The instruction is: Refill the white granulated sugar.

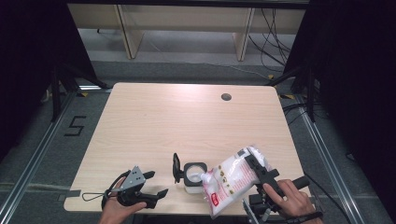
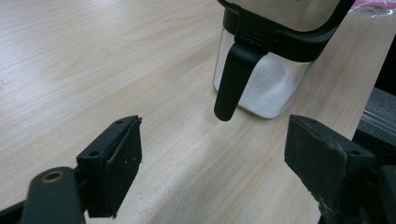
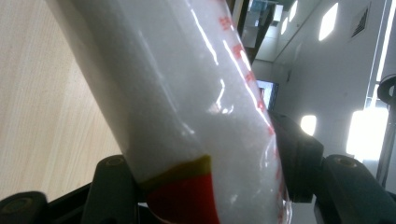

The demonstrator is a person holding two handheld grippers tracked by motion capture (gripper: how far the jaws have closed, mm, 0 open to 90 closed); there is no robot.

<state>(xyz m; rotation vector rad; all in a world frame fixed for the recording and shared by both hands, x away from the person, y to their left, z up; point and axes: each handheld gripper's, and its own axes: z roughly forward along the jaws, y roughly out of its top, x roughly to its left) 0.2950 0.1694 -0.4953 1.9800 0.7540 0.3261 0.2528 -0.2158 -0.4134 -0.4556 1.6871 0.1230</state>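
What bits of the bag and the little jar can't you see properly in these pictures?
- Red print on the white plastic bag of powder: too small to read in the high view, and smeared by glare in the right gripper view.
- Top of the clear square jar with the black lid rim: cut off by the upper edge of the left gripper view.
- Where the bag's mouth meets the jar: hidden by the bag itself in the high view.

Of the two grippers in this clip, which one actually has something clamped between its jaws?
The right gripper: its jaws clamp the white plastic bag, tilted over the open jar. The left gripper rests beside the jar, jaws apart with nothing between them.
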